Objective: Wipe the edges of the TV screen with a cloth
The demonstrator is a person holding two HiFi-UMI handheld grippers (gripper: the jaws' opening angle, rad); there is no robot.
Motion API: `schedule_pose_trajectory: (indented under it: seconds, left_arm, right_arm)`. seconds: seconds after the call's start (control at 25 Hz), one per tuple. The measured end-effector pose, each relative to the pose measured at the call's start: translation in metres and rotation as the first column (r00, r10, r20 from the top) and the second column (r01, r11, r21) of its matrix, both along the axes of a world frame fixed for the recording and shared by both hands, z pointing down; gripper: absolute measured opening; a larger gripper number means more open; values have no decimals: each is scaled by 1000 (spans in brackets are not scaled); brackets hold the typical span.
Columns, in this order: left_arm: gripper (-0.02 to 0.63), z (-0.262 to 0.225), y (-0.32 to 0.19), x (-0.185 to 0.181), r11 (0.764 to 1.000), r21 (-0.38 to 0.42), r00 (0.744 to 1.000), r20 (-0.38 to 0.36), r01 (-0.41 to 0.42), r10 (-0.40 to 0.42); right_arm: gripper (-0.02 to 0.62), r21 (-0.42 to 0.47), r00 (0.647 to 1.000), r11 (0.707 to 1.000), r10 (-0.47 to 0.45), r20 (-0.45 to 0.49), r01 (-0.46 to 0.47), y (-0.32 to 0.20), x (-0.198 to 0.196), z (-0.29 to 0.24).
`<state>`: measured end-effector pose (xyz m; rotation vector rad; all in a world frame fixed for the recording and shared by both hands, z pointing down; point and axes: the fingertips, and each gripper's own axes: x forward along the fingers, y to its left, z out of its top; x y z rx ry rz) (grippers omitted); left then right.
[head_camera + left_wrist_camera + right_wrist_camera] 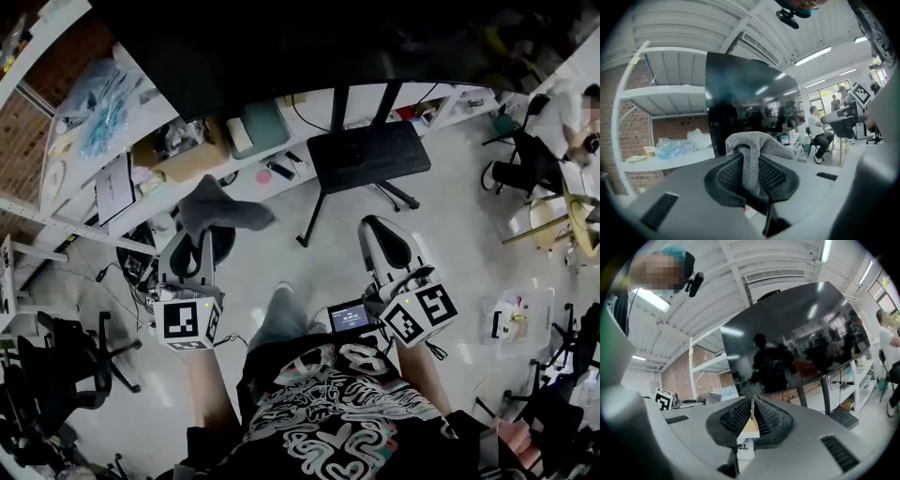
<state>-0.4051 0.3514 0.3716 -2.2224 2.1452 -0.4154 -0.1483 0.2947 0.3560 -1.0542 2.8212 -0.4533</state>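
Cloth (217, 211), grey and limp, droops from the left gripper (194, 248) in the head view; the TV screen (281, 42) is ahead, probably out of reach. Left gripper view: jaws clamp a fold, leaving soft, light bulk beyond the tips for wiping. Right gripper view: right gripper (752, 414) clenched, empty.

Large black flat TV screen (797, 338): one
Soft grey fabric cloth (754, 140): one
Grey hand-held tongs: two, the left tongs (750, 161) and the right tongs (752, 404)
White cubes with black square markers (187, 321): two
Black rectangular stand shelf (367, 155): one
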Motion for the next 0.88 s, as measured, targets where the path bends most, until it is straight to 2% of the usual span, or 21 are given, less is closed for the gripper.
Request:
schedule_pose_trajectory:
  seconds: [0.12, 0.24, 0.4, 0.64, 0.88]
  left_arm:
    - [71, 3, 3, -10, 1000, -8, 999, -15, 31, -31]
    - [71, 6, 1, -19, 998, -2, 998, -20, 61, -61]
    - [71, 6, -5, -41, 985, 22, 985, -12, 172, -172]
    - [71, 23, -29, -69, 975, -25, 974, -36, 223, -224]
    - [71, 30, -69, -90, 974, -36, 974, -41, 223, -224]
  right_arm:
    - [29, -16, 999, 1000, -21, 34, 22, -1, -4, 2]
    - [29, 16, 1000, 1000, -22, 8, 21, -6, -11, 3]
    - [29, 20, 999, 1000, -16, 39, 15, -20, -21, 1]
    - [29, 42, 993, 999, 24, -115, -19, -49, -37, 18]
    - [29, 2, 991, 1000, 6, -134, -6, -82, -58, 29]
